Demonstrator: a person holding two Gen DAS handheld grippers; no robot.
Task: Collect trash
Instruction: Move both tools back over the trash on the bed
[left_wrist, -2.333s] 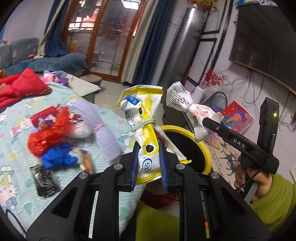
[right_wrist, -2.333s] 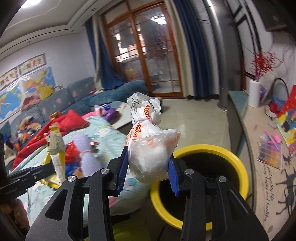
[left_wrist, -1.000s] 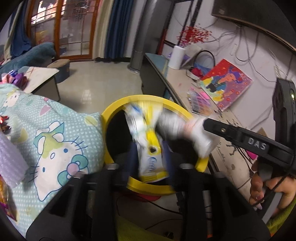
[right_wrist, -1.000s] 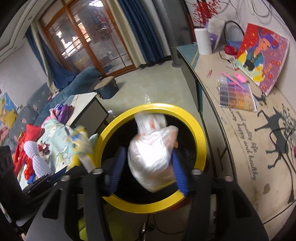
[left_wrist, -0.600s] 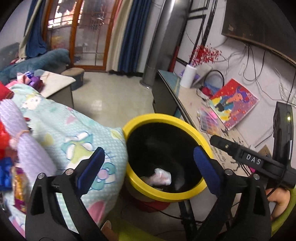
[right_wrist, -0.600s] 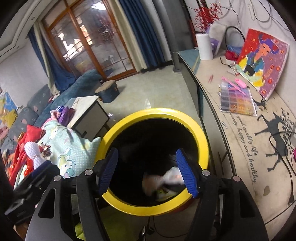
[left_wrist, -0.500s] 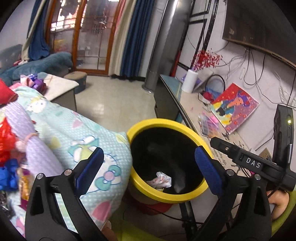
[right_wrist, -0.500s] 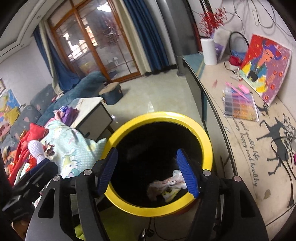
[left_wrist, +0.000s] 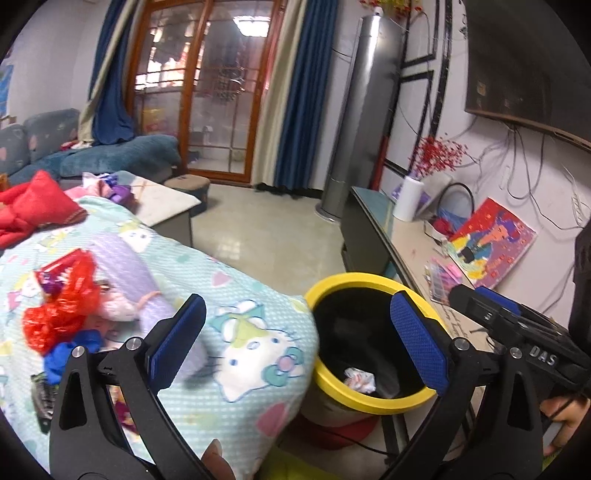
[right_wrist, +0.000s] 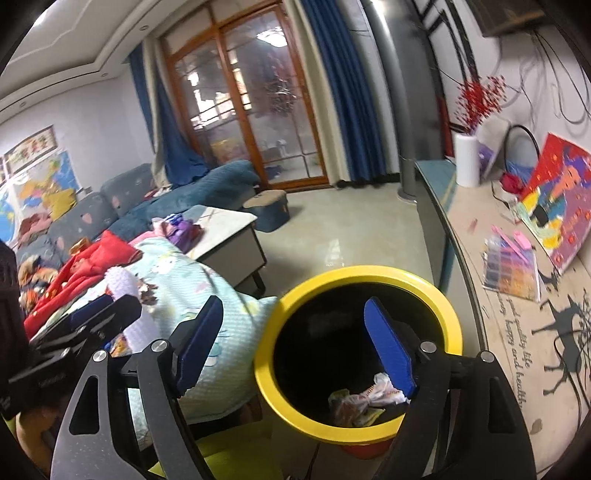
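While both pairs of tongs hang spread wide with nothing between their blue pads, the yellow-rimmed bin sits at lower centre of each view. The left tongs frame the Hello Kitty blanket and the bin's near rim; the right tongs look almost straight down into the bin's mouth. From the left camera only a small white crumpled wrapper shows against the black liner. The right camera shows more: the white wrapper lies touching a yellowish packet at the bottom. At left of the left view, trash remains on the blanket: a red plastic bag, a blue scrap, a lilac bundle and a dark packet. In the right view most of that pile is hidden behind the left tool's black body at lower left.
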